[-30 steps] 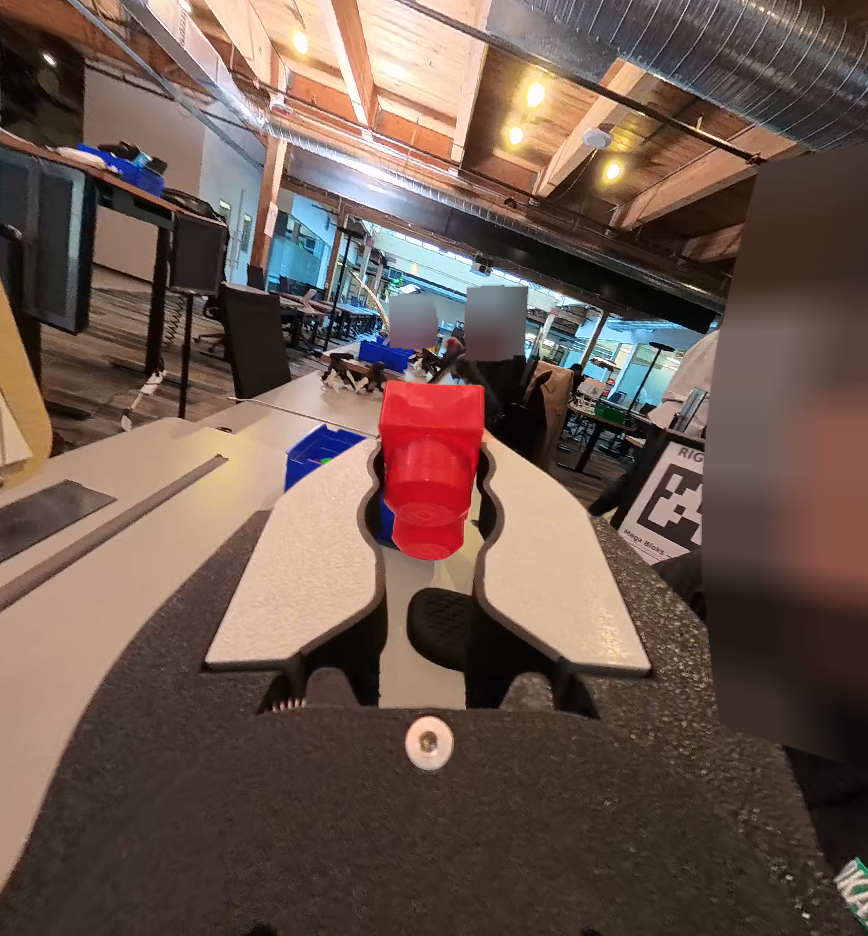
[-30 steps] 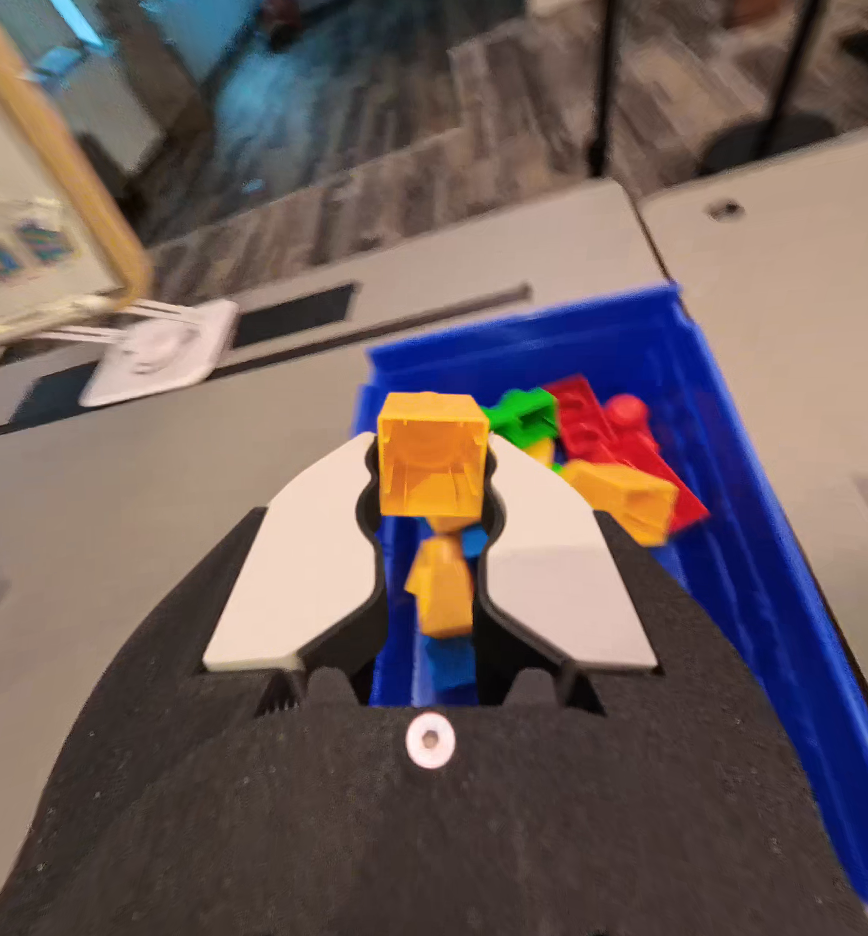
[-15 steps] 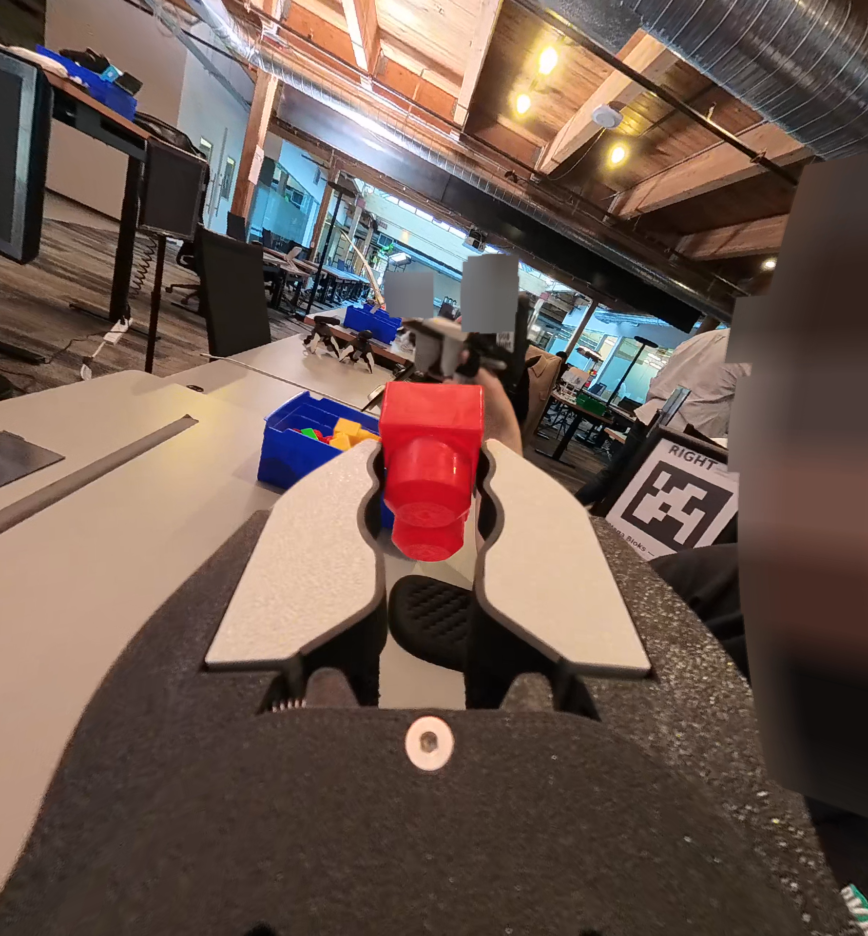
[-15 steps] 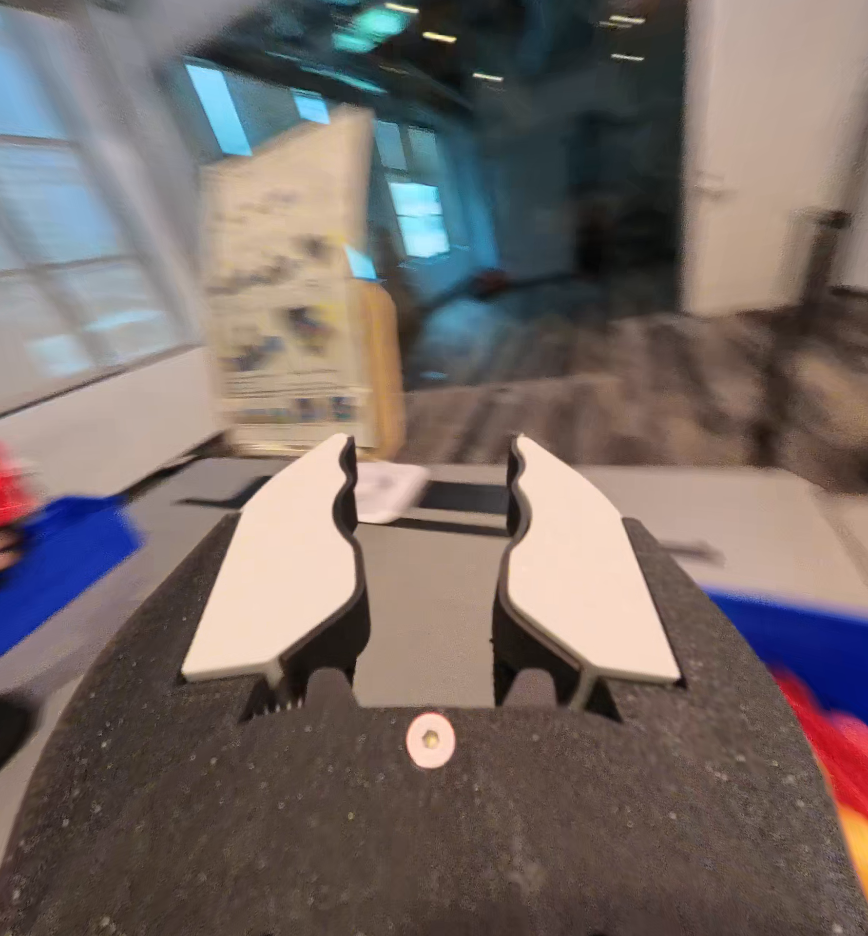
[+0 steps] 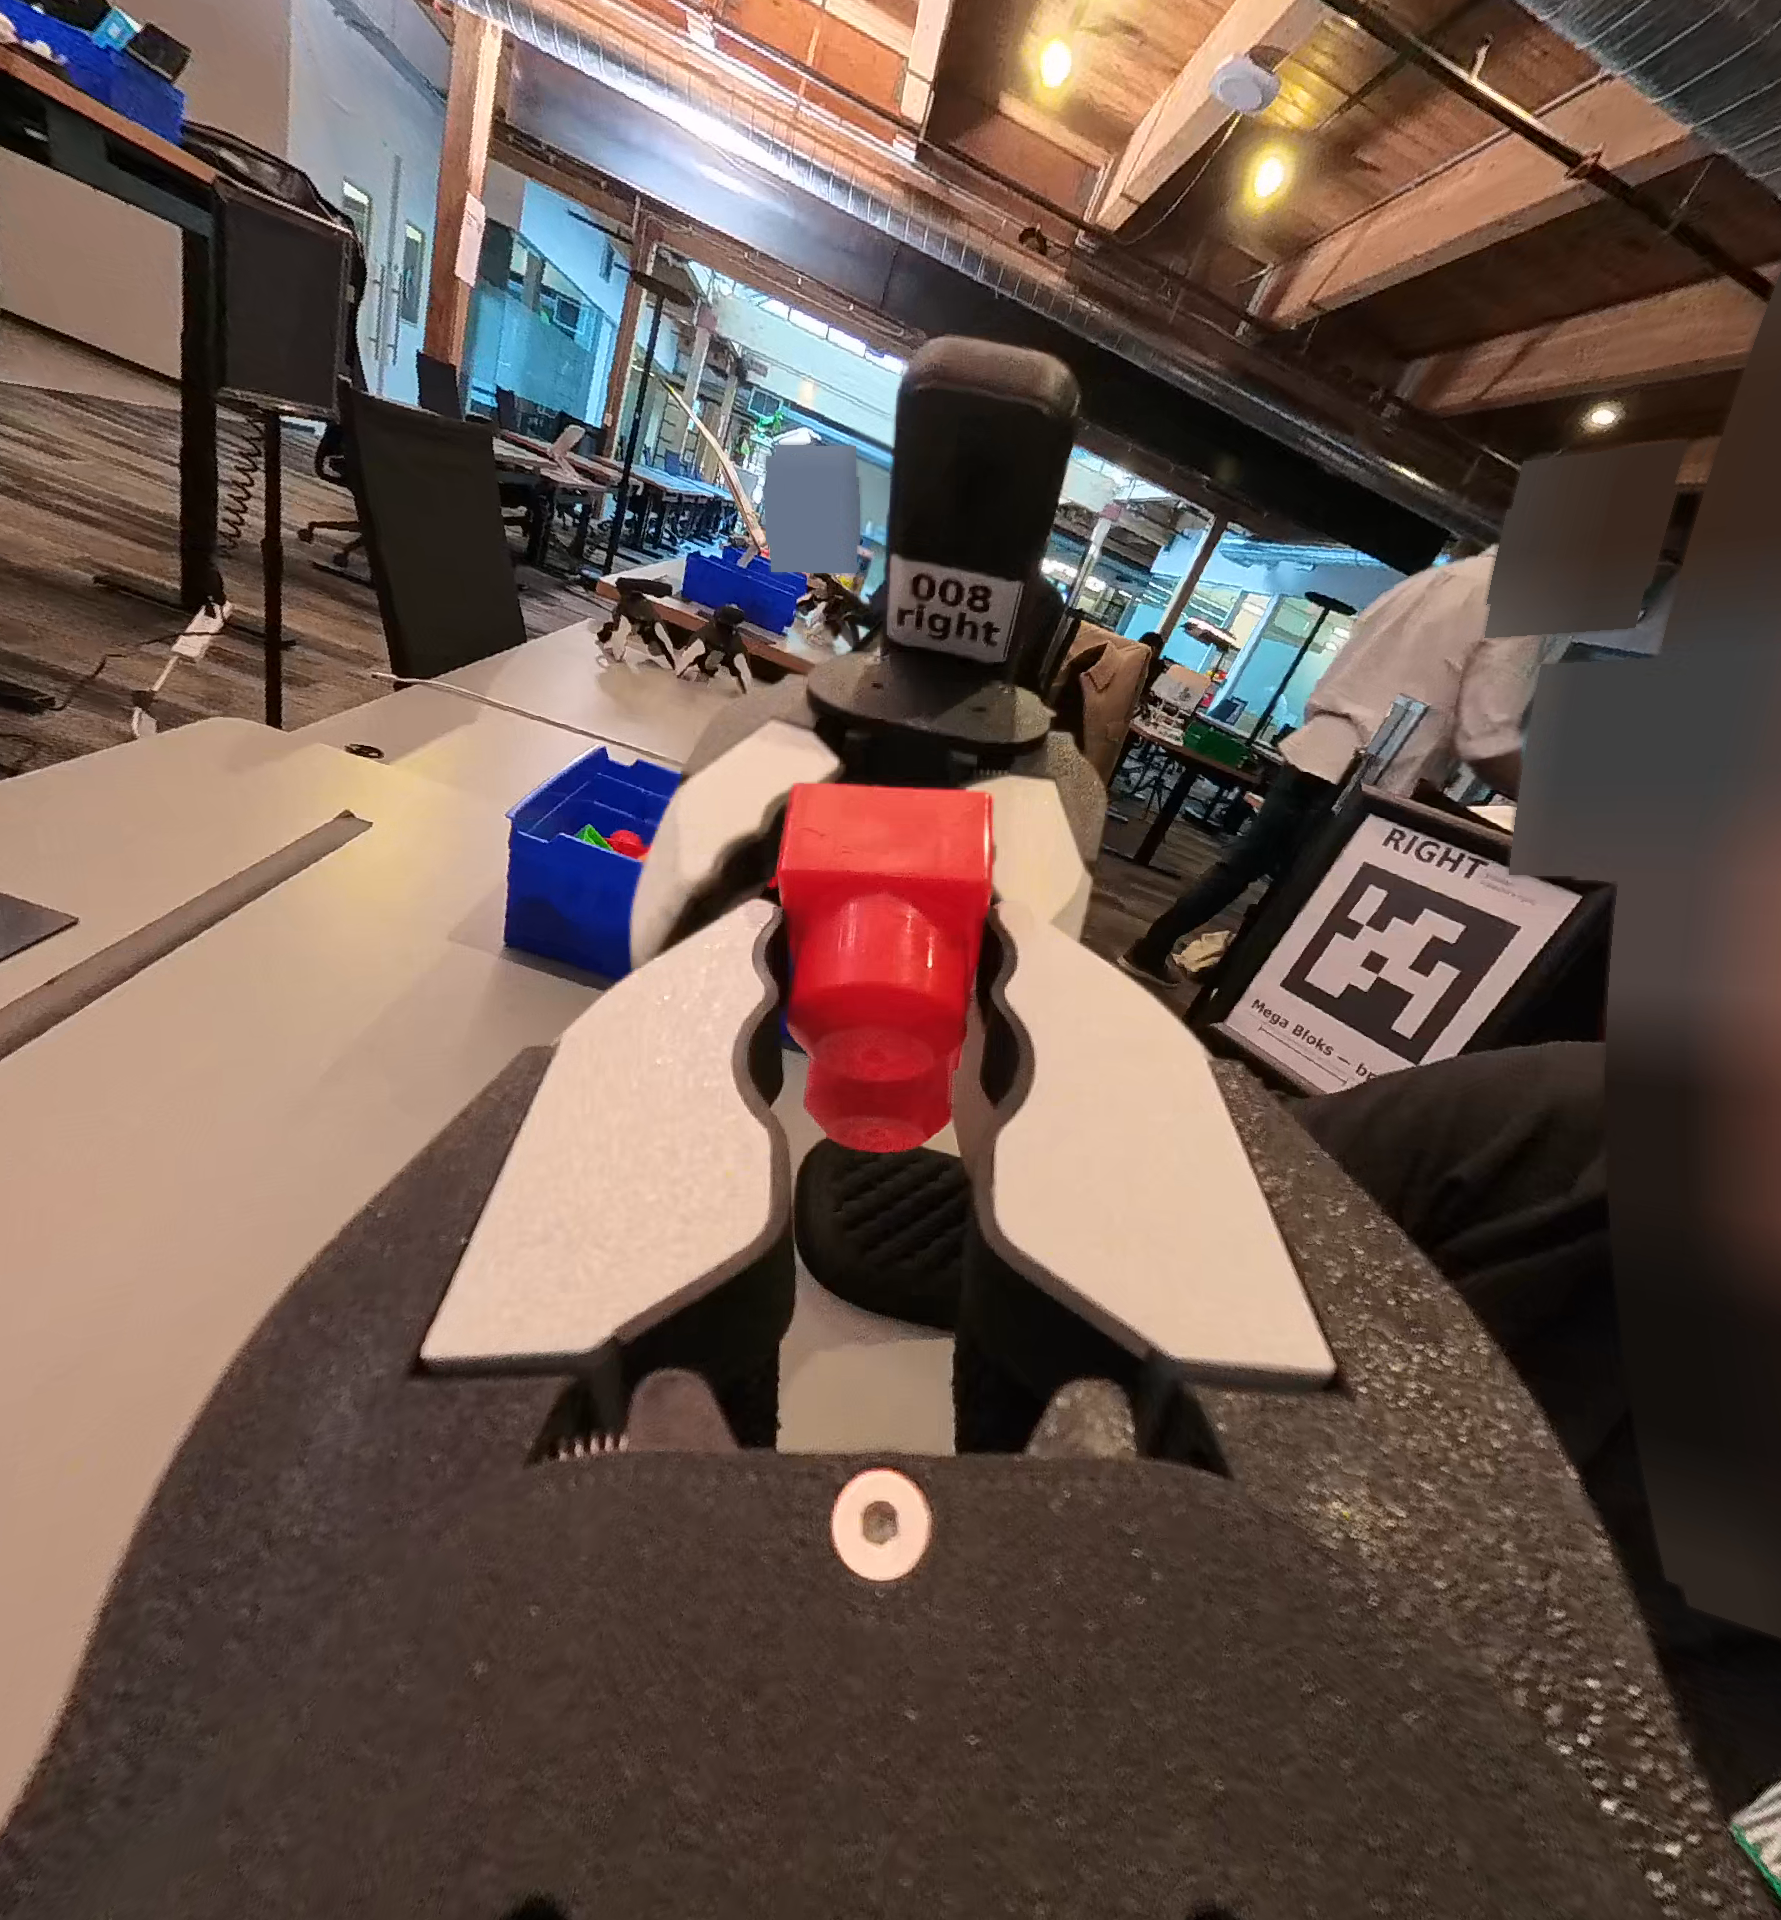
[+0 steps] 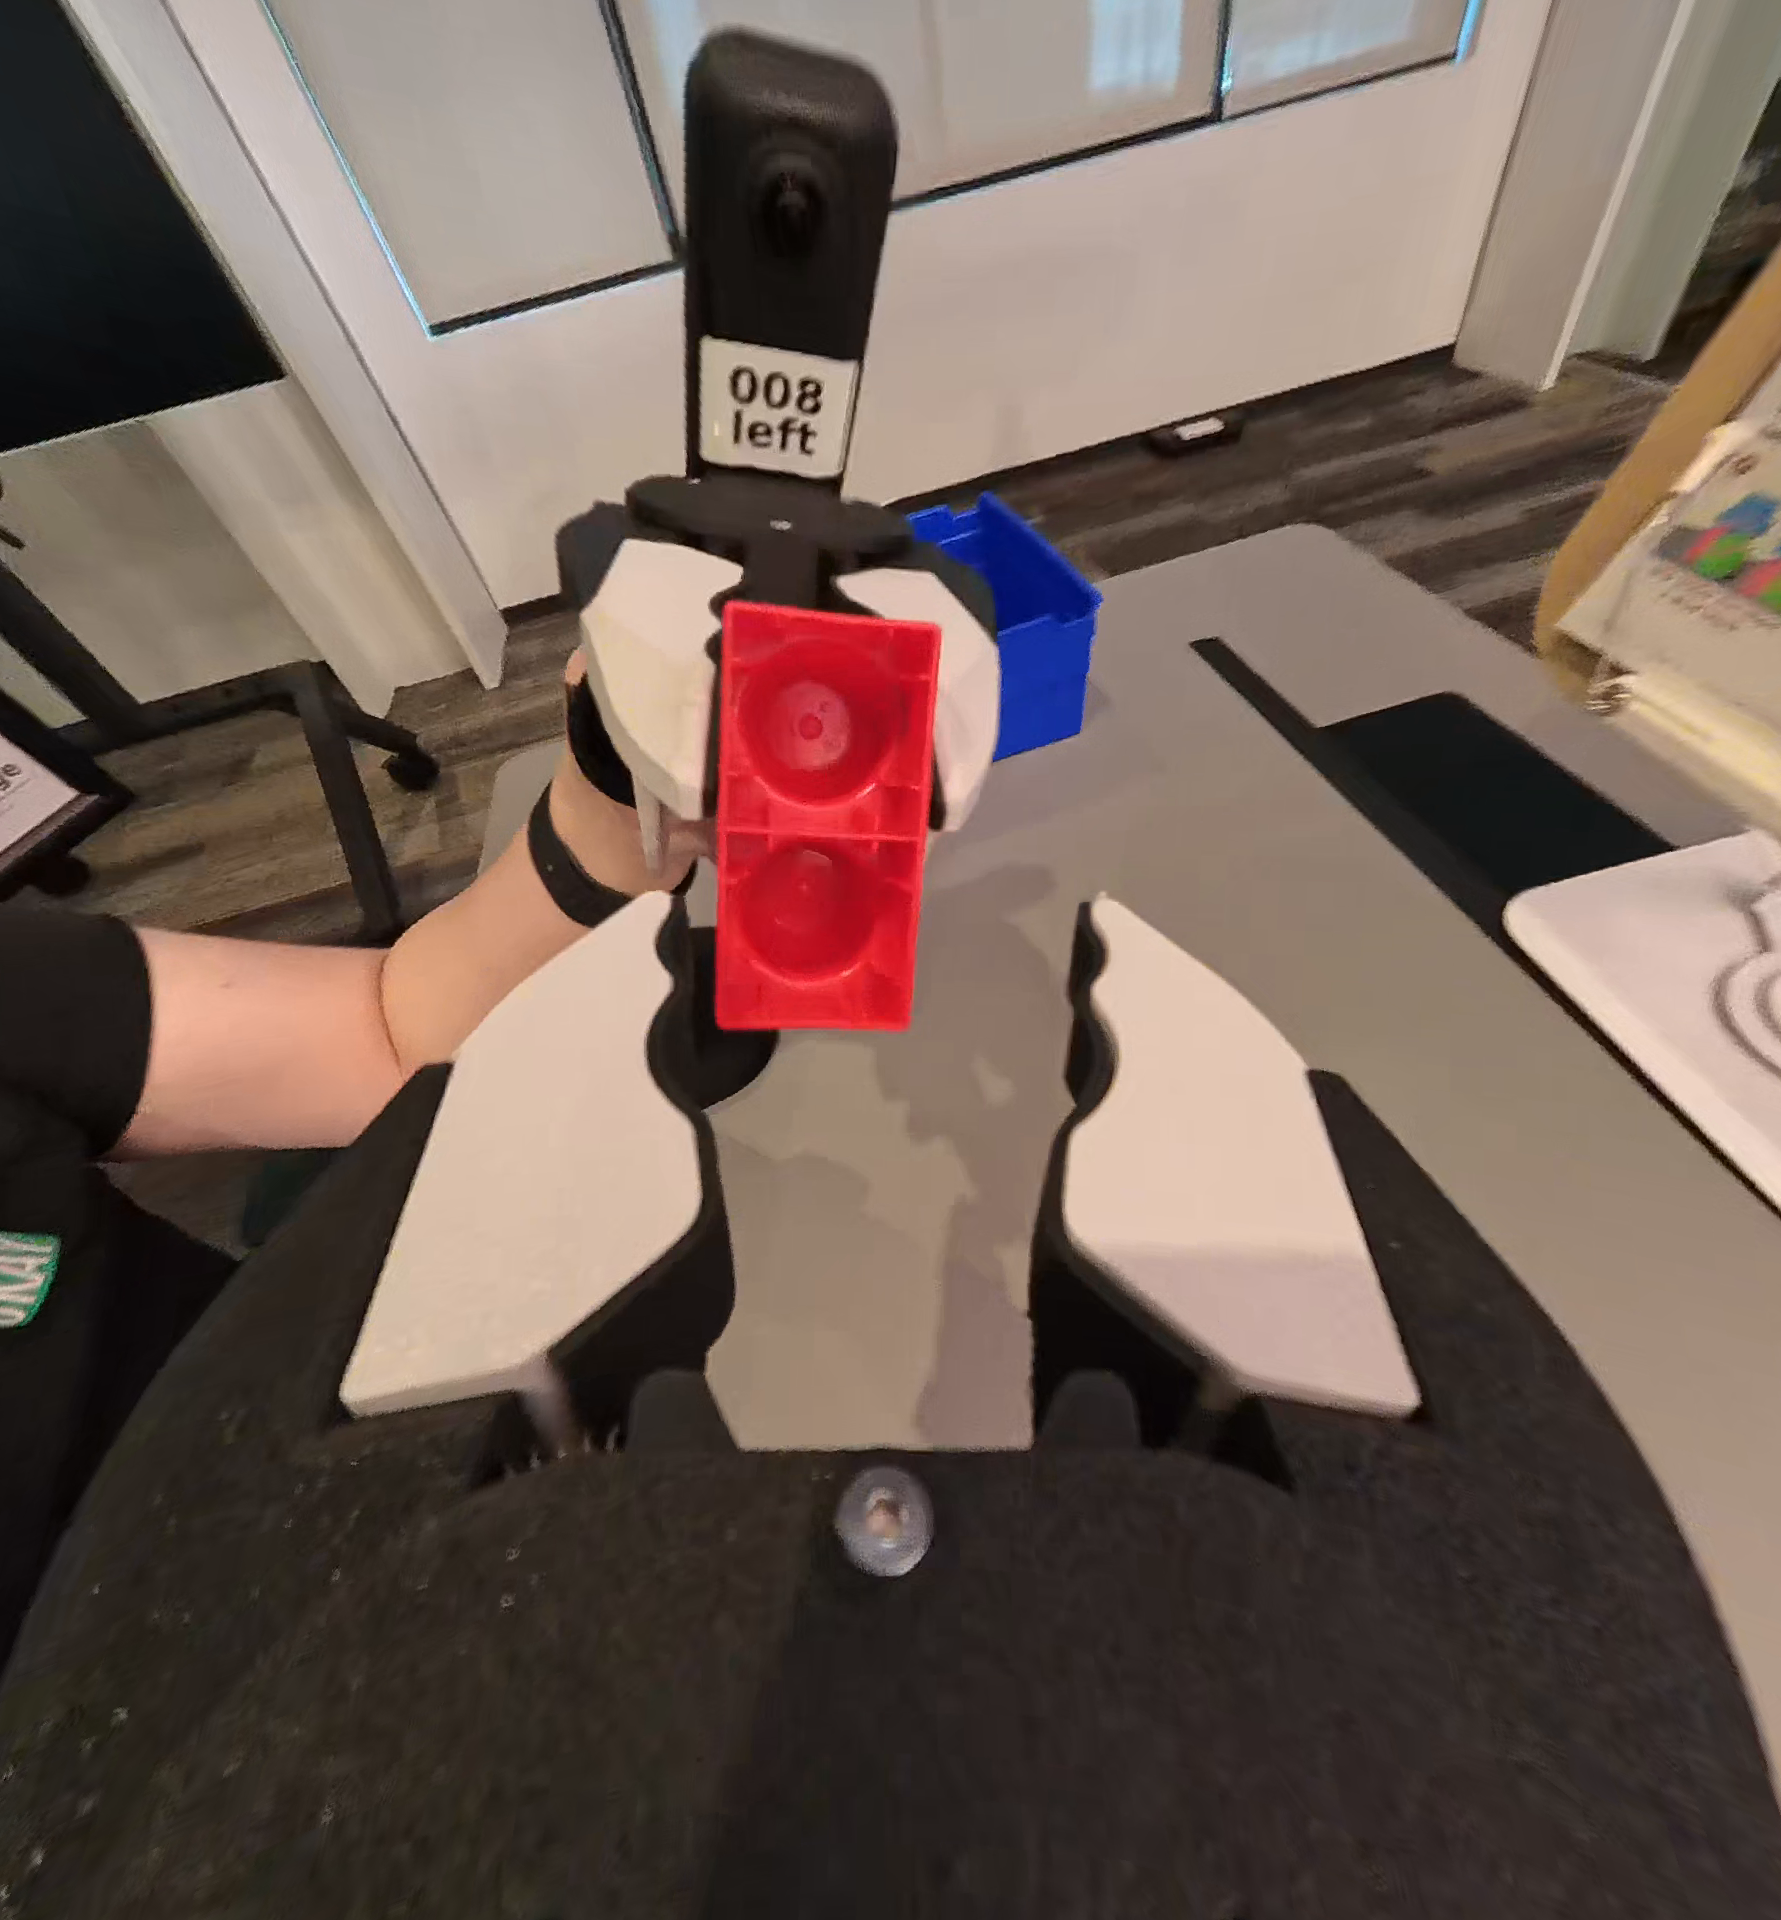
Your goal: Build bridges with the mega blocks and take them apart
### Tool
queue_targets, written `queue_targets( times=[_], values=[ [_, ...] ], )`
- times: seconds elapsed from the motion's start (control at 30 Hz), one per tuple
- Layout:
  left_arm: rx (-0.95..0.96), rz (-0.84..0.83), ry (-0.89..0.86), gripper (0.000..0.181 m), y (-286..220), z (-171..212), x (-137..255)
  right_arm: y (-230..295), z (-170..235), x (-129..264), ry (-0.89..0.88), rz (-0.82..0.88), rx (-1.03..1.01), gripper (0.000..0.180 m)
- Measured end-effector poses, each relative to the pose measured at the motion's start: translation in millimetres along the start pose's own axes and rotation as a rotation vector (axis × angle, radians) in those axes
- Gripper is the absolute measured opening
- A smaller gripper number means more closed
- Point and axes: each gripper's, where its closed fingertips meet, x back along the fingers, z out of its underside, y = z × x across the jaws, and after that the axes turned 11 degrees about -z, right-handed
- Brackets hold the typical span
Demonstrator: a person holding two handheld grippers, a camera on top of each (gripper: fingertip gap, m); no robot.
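Note:
My left gripper [image 5: 881,920] is shut on a red two-stud block [image 5: 881,966], studs pointing back at its camera. In the right wrist view the same red block [image 6: 818,831] shows its hollow underside, held by the left gripper [image 6: 813,717] facing me. My right gripper [image 6: 881,920] is open and empty, its tips just short of the block's lower end. In the left wrist view the right gripper's fingers [image 5: 709,831] stand open right behind the block. A blue bin [image 5: 579,883] with loose blocks sits on the grey table [image 5: 190,1091]; it also shows in the right wrist view [image 6: 1031,634].
A black-and-white marker sign [image 5: 1385,966] stands at the table's right. A white pad [image 6: 1675,987] and a picture board [image 6: 1738,499] are on the far side. A dark slot [image 6: 1270,696] runs across the table. The person's forearm [image 6: 273,1029] reaches in from the left.
My right gripper let go of a yellow block over the bin, opened, and swung round to face the left gripper. My left gripper turned right, still holding the red block.

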Motion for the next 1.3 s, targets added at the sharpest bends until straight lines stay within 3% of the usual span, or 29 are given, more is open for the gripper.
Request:
queue_targets(
  times=[0.03, 0.07, 0.23, 0.37, 0.43, 0.5, 0.63, 0.7, 0.83, 0.97, 1.0, 1.03, 1.13, 1.3],
  values=[
    [-0.005, -0.006, 0.003, 0.035, 0.5, 0.7, -0.7, 3.7, 2.6, -4.4, 0.015, -0.029, 0.000, 0.054],
    [-0.019, -0.022, -0.001, 0.035, 2.8, 0.7, -0.9, 8.3, 3.2, -6.4, 0.021, -0.062, 0.002, 0.037],
    [-0.016, -0.016, 0.000, 0.034, 2.4, 0.4, 0.8, 8.1, 2.9, 1.4, 0.032, -0.050, 0.019, 0.036],
    [-0.001, -0.048, -0.056, 0.033, 10.5, -10.6, 13.4, -0.8, 4.0, 39.4, 0.044, 0.008, 0.007, 0.036],
    [0.003, -0.051, -0.073, 0.030, 12.5, -15.3, 21.6, -13.0, 6.4, 86.8, 0.052, 0.142, 0.009, 0.036],
    [0.000, -0.056, -0.096, 0.029, 13.2, -20.7, 28.7, -40.6, 21.8, 167.8, 0.078, 0.472, -0.012, 0.036],
    [-0.005, -0.063, -0.120, 0.025, 14.2, -25.6, 36.2, -62.2, 116.7, 337.7, 0.045, 0.963, -0.374, 0.036],
    [0.000, -0.063, -0.120, 0.021, 15.1, -25.4, 36.7, -63.9, 169.7, 393.8, -0.035, 1.098, -0.571, 0.036],
    [0.010, -0.053, -0.112, 0.014, 14.5, -23.4, 33.9, -67.0, 220.3, 427.5, -0.130, 1.138, -0.707, 0.036],
    [-0.001, -0.045, -0.089, 0.000, 13.0, -18.6, 29.2, -74.0, 225.2, 427.7, -0.046, 1.193, -0.714, 0.039],
    [-0.003, -0.046, -0.088, 0.000, 12.9, -18.2, 28.1, -75.2, 222.1, 428.1, -0.041, 1.213, -0.708, 0.051],
    [-0.004, -0.046, -0.088, 0.000, 12.8, -18.0, 27.1, -75.2, 216.9, 429.0, -0.039, 1.231, -0.689, 0.059],
    [-0.009, -0.047, -0.073, 0.000, 11.3, -15.7, 24.1, -65.7, 185.6, 432.1, -0.101, 1.261, -0.568, 0.059],
    [-0.053, -0.065, -0.028, 0.000, -10.2, -16.7, 22.8, -24.0, 103.3, 439.8, -0.402, 1.270, -0.239, 0.055]
  ],
)
